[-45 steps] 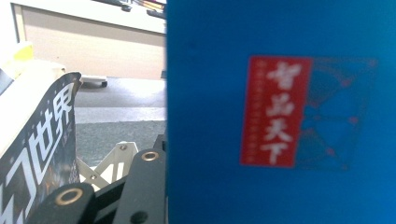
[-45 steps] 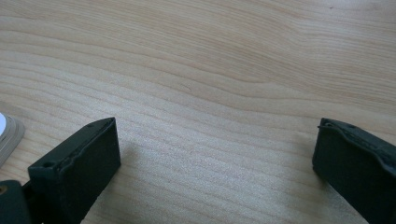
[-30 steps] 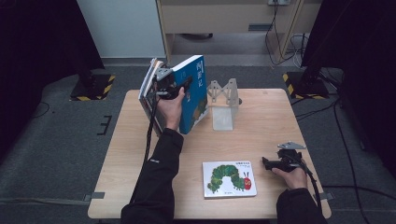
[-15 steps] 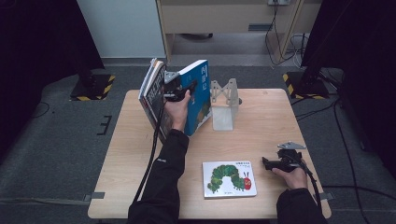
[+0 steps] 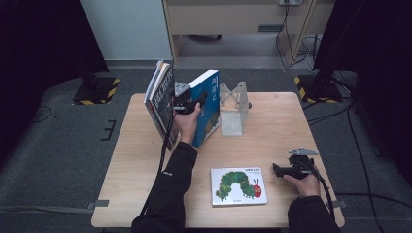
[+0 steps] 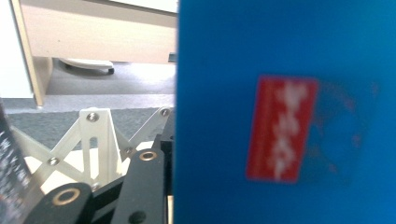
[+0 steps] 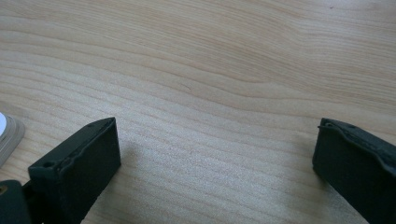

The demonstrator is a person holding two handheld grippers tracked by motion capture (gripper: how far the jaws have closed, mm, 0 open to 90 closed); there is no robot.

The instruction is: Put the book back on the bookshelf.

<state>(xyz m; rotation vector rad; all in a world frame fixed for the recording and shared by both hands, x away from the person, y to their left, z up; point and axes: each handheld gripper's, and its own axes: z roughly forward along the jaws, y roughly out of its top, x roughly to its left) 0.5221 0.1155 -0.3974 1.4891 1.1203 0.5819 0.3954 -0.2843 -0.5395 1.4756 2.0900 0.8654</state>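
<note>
Left gripper: jaws clamped on the top edge of a blue book, apparently to steady it for setting beside the white bookend.
Blue book: far-left part of the table, standing on its lower edge, long axis near upright, top tipped left; cover faces the bookend.
Other books: just left, leaning alike.
Right gripper: jaws apart, empty, resting low over bare wood near the caterpillar picture book, probably waiting.
</note>
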